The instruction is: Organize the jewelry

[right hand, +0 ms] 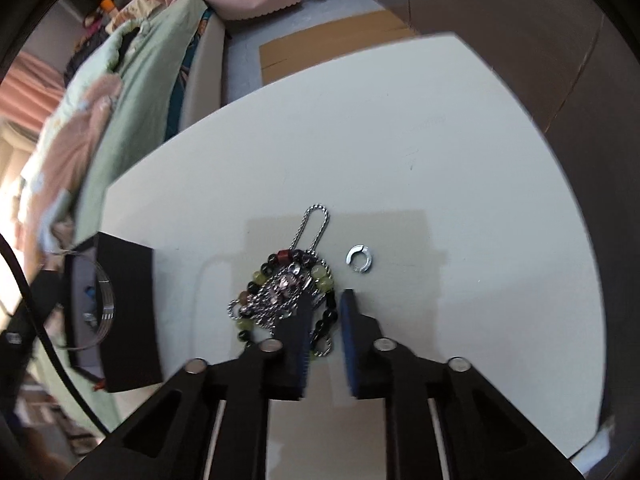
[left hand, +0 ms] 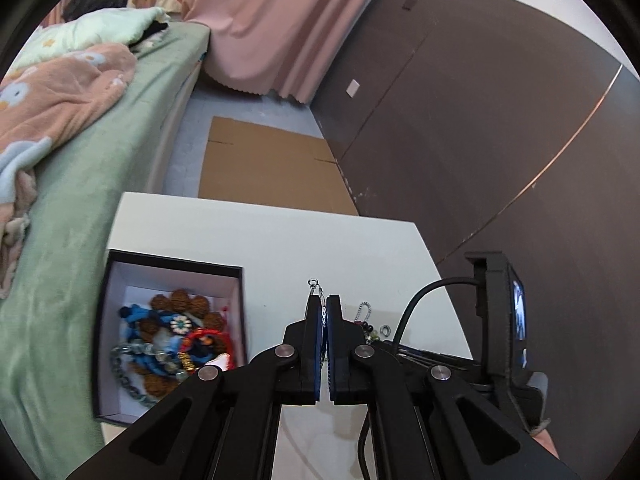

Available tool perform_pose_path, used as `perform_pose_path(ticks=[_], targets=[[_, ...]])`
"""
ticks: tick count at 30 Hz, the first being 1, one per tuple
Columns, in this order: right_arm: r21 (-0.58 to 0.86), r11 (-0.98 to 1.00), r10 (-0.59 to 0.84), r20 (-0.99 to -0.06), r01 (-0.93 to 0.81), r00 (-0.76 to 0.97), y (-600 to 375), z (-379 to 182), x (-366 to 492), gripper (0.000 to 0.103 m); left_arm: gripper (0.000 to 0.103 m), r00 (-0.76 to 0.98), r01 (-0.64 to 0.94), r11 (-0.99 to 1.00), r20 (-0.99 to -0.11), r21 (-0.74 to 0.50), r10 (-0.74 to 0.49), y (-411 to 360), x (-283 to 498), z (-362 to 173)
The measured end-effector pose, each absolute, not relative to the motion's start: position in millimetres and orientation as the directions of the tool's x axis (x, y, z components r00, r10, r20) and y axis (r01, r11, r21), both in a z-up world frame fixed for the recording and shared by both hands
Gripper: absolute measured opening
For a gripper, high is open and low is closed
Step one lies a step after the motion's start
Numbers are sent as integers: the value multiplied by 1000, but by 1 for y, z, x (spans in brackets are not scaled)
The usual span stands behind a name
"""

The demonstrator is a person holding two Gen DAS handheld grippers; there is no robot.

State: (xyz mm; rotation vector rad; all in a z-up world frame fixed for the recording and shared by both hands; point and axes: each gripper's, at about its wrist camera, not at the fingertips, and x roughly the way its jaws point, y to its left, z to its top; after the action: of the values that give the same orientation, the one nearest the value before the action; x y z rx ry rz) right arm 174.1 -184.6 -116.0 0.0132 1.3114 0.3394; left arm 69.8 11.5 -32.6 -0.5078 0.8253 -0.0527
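My left gripper (left hand: 324, 299) is shut on a thin silver wire hoop with a small eyelet (left hand: 313, 285) that sticks out past its fingertips, held above the white table (left hand: 280, 240). The hoop also shows at the left of the right wrist view (right hand: 105, 300), over the black box (right hand: 128, 320). That box (left hand: 176, 266) holds several bead bracelets and chains (left hand: 172, 340). My right gripper (right hand: 327, 298) is open, low over a pile of green and black beads and silver chain (right hand: 284, 292). A small silver open ring (right hand: 359, 259) lies just right of the pile.
A bed with green sheet (left hand: 80, 208) and pink blanket runs along the table's left. Flat cardboard (left hand: 272, 168) lies on the floor beyond the table. A dark wall panel (left hand: 480, 120) stands at the right. The right gripper's phone mount (left hand: 500, 320) is close to my left gripper.
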Motion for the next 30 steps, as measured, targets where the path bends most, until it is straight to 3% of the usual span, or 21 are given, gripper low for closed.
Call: perform_pose_path(ticks=[6,14,17,18,19,20,21,22,30], targets=[[228,947,283,-925,-226,253,-194,-108,171,9,1,698,-183,872,-685,-453,-210,30,57,-27],[393,885,456,-838,-251,298,-203,-71,153,9,2,684,-240,833,-696,-499,-219,54,49,-31],[435,859,505,-807,-272,306,-197,-62,147,9,8,676,-274,808,-703,-521,-223,63,46,-33],[445,851,518,-798,-278,309,-196,-60,146,9,18,680,-280,801,-698,-530,-224,65,45,-33],[455,843,532,-786,-287,315,-193,-57,144,9,40,685,-285,793,-694,-538,-224,67,44,-33],[466,833,548,-772,-298,322,-190,-53,142,9,53,691,-292,789,-690,-541,-217,70,42,-32],[476,824,561,-760,-307,328,-188,-49,142,9,73,704,-303,784,-682,-542,-200,72,39,-30],[487,814,576,-746,-317,334,-186,-45,141,9,79,717,-312,779,-672,-544,-183,74,36,-28],[580,708,705,-609,-403,363,-164,-10,129,9,79,753,-361,742,-646,-565,-126,92,24,-19]])
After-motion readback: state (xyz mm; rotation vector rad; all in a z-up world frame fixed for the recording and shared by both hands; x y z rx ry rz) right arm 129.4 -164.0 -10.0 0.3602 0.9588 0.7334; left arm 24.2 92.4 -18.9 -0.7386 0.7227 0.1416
